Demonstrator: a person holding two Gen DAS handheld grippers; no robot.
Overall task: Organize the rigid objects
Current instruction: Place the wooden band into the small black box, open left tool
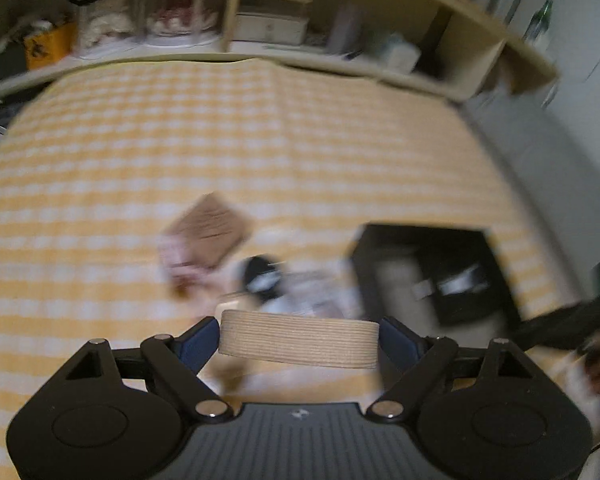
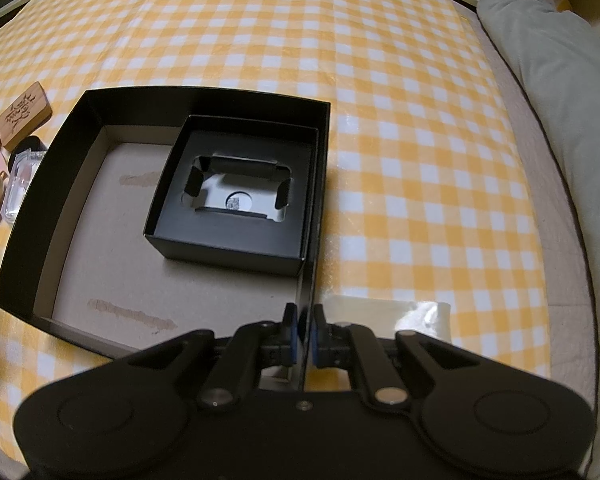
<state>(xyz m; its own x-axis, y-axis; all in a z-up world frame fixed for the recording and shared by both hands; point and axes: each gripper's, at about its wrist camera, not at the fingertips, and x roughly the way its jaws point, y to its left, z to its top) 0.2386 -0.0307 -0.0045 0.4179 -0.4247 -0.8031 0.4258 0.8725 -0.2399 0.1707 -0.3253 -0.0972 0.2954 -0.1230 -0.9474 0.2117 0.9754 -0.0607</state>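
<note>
wooden block [image 1: 299,343] – clamped flat-end to flat-end in left tool [image 1: 300,344], lifted above checkered worktop [image 1: 260,140] | looked light, stiff, ribbed sides grippy, no fragile vibe | right tool [image 2: 305,334] pressed together on black box [image 2: 40,208] wall, smaller box [image 2: 236,236] inside | carved characters on wooden tag [image 2: 26,110], unreadable

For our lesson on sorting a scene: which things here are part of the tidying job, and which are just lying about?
Part of the job:
- beige wooden block, held in the left gripper
- large black box, its wall pinched by the right gripper
- smaller black box inside it
- carved wooden piece
- clear case

Lying about:
- checked cloth
- grey pillow
- shelf clutter
</note>
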